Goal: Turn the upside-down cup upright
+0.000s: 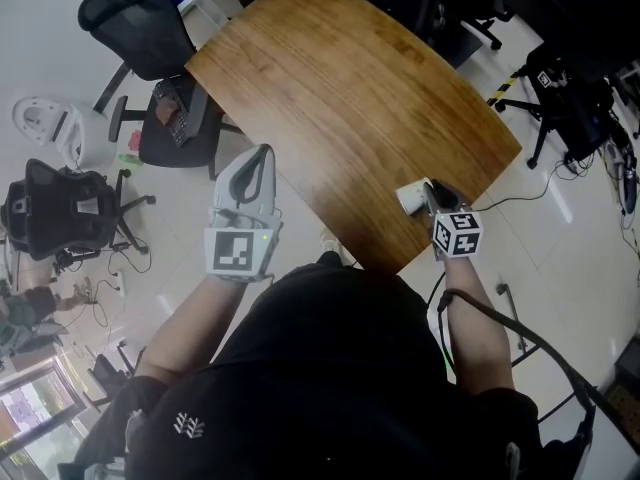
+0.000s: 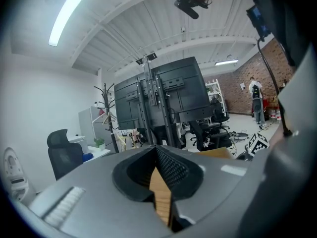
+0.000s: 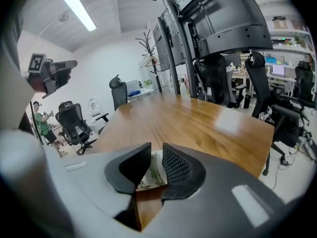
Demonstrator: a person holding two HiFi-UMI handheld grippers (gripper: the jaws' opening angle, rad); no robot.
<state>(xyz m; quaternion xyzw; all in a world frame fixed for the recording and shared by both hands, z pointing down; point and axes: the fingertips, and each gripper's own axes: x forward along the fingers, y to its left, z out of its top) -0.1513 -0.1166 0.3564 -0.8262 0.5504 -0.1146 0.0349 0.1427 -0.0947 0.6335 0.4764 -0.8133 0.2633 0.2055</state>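
Observation:
A white paper cup [image 1: 409, 198] with green print lies at the near right corner of the wooden table [image 1: 340, 98]. My right gripper [image 1: 424, 194] reaches over that corner and its two pads close on the cup's wall. In the right gripper view the cup [image 3: 153, 171] shows as a narrow strip pinched between the black pads, with my right gripper [image 3: 156, 155] pointing along the table [image 3: 198, 118]. Which way up the cup stands is hidden. My left gripper [image 1: 262, 154] hovers at the table's near left edge, shut and empty; in the left gripper view its tips [image 2: 156, 150] meet.
Black office chairs [image 1: 150, 28] stand left of the table, another chair [image 1: 60, 208] further left. More chairs and cables [image 1: 565, 98] fill the floor at right. A tall monitor rig [image 2: 163, 98] rises beyond the table. A person [image 3: 40, 125] stands far off.

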